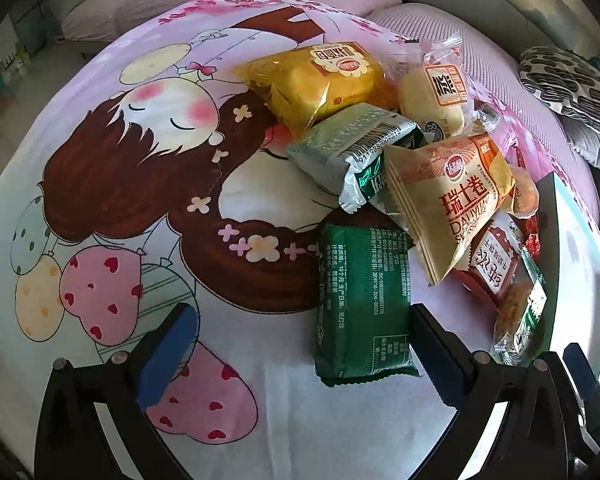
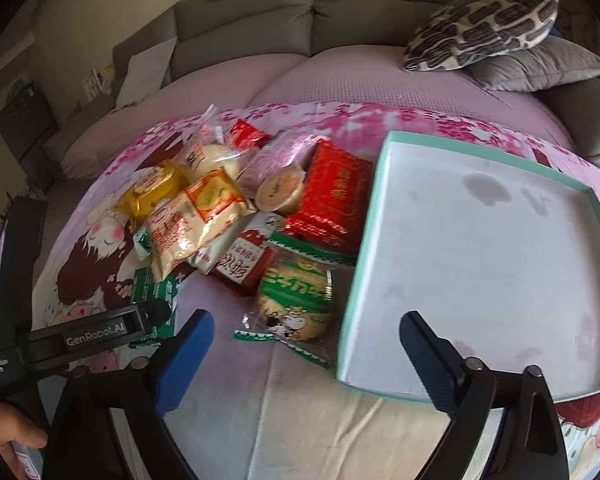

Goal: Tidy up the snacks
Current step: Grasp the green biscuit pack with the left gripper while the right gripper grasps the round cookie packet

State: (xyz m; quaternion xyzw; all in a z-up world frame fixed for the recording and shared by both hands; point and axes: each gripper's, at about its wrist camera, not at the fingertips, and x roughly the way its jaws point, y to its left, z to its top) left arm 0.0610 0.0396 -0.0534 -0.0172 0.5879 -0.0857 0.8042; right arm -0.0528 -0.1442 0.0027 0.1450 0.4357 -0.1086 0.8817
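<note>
I had both claws apart, my left gripper (image 1: pixel 300 344) straddling the dark green packet (image 1: pixel 362 304) without pinching it, my right gripper (image 2: pixel 306 350) empty above the cloth (image 2: pixel 300 420), snack pile (image 2: pixel 236 208) beside the tray (image 2: pixel 480 256).

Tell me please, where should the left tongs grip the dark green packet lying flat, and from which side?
Grip the dark green packet across its narrow width, near the middle, coming from above. It lies flat and apart from the pile, long sides free, and the open left tongs already straddle its near end.
</note>
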